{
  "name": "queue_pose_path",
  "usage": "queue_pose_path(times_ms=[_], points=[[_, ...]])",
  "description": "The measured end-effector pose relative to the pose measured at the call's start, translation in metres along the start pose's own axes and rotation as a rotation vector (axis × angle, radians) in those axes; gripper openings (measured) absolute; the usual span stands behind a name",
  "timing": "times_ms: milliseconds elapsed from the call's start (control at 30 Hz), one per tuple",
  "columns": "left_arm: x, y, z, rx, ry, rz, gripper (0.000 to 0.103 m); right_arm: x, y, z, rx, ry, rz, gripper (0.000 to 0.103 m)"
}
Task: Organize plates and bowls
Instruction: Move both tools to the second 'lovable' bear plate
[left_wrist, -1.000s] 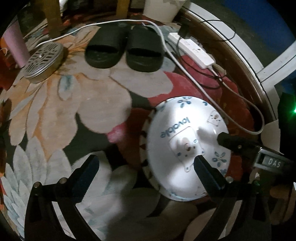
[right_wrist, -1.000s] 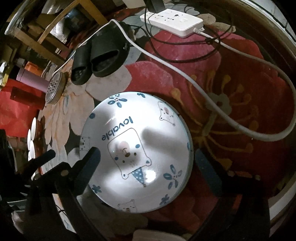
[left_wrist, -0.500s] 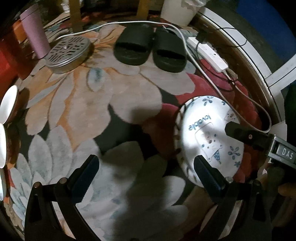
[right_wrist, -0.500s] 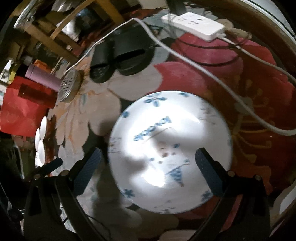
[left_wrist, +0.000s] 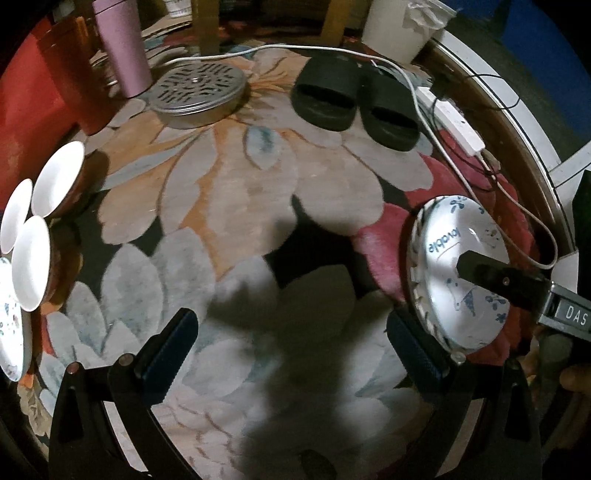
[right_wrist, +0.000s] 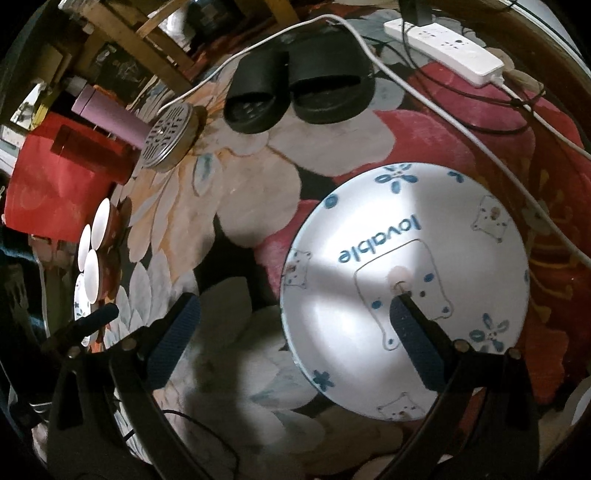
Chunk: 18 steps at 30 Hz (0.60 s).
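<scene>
Setting: floral carpet (left_wrist: 258, 192) in cream, orange, grey and red, dimly lit, with a hard bright patch on the plate.
Left gripper (left_wrist: 291, 343): jaws spread wide, nothing between them; it hangs over bare carpet, with its right finger (left_wrist: 417, 354) just beside the near-left rim of the plate.
Right gripper (right_wrist: 291, 343): jaws also wide apart. Its right finger (right_wrist: 417, 343) lies over the plate's face, its left finger (right_wrist: 173, 339) over carpet to the left of the plate. Whether the finger touches the plate, cannot tell.
Task item: round white ceramic plate with blue flowers, bear drawings and the word "lovable" (right_wrist: 369, 280), flat on the red part of the carpet at the right; in the left wrist view it sits at the right edge (left_wrist: 439, 280).
Other dishes: three small white bowls (left_wrist: 33, 225) clustered at the left edge of the carpet, with a patterned white plate (left_wrist: 11, 343) just near of them; the same cluster shows at the left in the right wrist view (right_wrist: 92, 254).
Far side: pair of black slide sandals (left_wrist: 354, 99), round perforated metal tin (left_wrist: 197, 90), pink cylindrical tumbler (left_wrist: 122, 44).
Far right: white power strip (right_wrist: 443, 48), with a white cable (right_wrist: 480, 147) running across the carpet past the far-right rim of the plate.
</scene>
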<state>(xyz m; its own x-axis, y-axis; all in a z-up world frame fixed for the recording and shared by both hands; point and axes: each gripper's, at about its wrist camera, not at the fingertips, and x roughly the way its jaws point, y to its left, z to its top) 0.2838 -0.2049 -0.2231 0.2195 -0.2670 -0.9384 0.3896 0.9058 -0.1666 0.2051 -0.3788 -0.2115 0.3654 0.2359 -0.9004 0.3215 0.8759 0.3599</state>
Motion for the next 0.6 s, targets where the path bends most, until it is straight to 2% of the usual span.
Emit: queue_pose_path(times_ms=[300,600], points=[[-0.016,0.047,-0.012,-0.063,-0.020,0.048,0.102,0.017,0.034,-0.009,-0.061,0.043,0.021,0.103],[-0.030,0.118,-0.039,-0.175,-0.033,0.084,0.102,0.040,0.086,-0.024,-0.180,0.094,0.025,0.103]])
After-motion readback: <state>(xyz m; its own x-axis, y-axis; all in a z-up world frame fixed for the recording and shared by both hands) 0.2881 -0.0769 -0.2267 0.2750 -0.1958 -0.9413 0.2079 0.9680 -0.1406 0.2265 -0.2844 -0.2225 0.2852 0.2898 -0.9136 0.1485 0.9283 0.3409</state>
